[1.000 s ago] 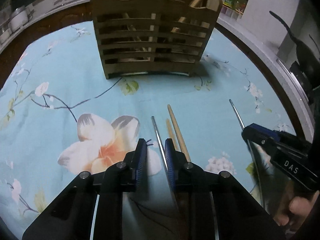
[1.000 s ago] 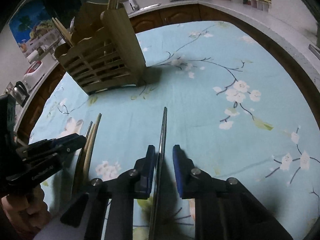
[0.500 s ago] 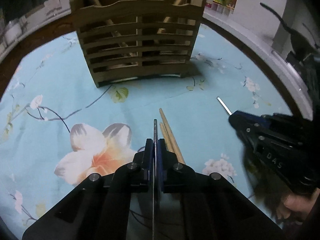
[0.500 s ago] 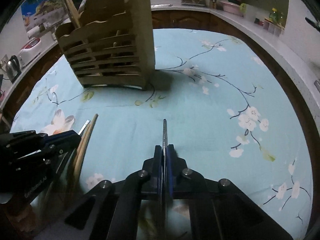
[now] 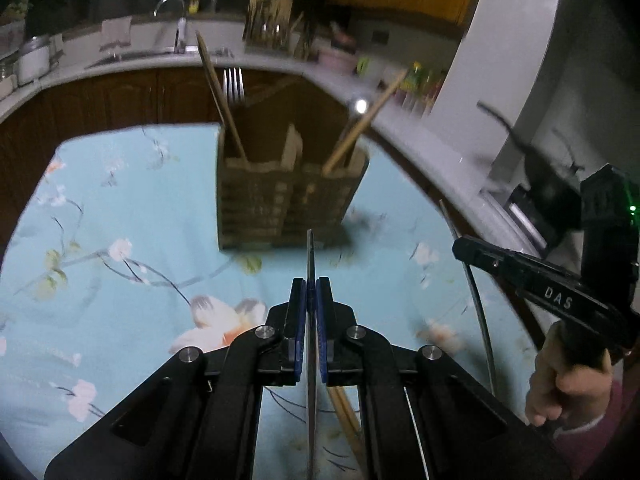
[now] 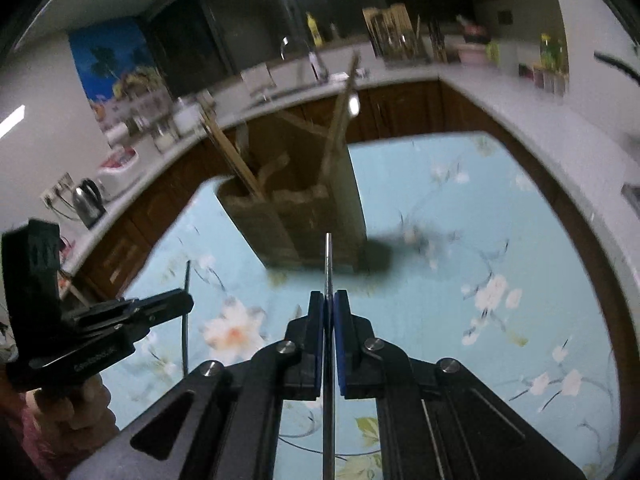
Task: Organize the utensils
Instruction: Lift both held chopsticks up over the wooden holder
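Observation:
My left gripper (image 5: 310,286) is shut on a thin metal utensil (image 5: 309,256), held edge-on above the blue floral tablecloth (image 5: 120,280) and pointing at the wooden slatted holder (image 5: 288,204). My right gripper (image 6: 328,298) is shut on a second thin metal utensil (image 6: 328,264), also raised and aimed at the holder (image 6: 304,220). Each gripper shows in the other's view, the right gripper (image 5: 460,246) at the right edge and the left gripper (image 6: 186,302) at the left edge. The holder contains wooden chopsticks (image 5: 220,96) and a fork (image 5: 234,84). A pair of wooden chopsticks (image 5: 344,412) lies on the cloth under my left gripper.
A white counter (image 5: 400,120) curves behind the table, carrying a sink tap (image 5: 180,28), a utensil rack (image 5: 268,20), bottles and a kettle (image 6: 90,202). Dark wooden cabinets (image 5: 100,96) stand below it. A hand (image 5: 568,380) grips the right tool.
Both grippers closed on the metal utensils that lay between their fingers, then lifted them off the cloth. Both views rose and tilted up, so the holder's top and the counter now show.

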Demonstrator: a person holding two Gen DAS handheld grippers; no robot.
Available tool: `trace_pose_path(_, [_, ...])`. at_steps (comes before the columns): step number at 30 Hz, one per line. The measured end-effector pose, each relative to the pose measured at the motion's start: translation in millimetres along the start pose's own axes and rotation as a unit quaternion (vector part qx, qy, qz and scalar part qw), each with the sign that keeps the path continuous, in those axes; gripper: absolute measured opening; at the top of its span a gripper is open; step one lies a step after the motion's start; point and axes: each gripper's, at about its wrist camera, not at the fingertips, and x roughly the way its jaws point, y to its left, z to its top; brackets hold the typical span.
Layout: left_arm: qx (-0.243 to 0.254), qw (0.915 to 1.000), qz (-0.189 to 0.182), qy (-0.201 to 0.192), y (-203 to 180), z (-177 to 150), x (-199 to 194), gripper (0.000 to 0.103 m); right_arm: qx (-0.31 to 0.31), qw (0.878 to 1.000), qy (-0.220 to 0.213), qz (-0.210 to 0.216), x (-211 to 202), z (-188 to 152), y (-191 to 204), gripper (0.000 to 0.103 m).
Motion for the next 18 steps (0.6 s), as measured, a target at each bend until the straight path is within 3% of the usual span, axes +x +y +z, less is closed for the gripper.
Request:
trace_pose_path(10, [-0.001,0.9971,-0.007,-0.075,3,34,-60,0.004,-0.013,0.994,-0.109,0.027,-58,46,23,0.005])
trace_pose_path(15, [-0.001,0.9952,-0.007,-0.097,7,53,-70,0.004,-0.018,0.987,-0.158,0.037,-66,61,30,0.005])
trace_pose_path(17, [0.000,0.9946,-0.006,-0.103,7,59,-73,0.004,-0.020,0.982,-0.176,0.061,-66,64,31,0.005])
trace_pose_path(18, [0.001,0.9944,-0.005,-0.106,7,61,-74,0.004,-0.021,0.983,-0.176,0.049,-62,66,32,0.005])
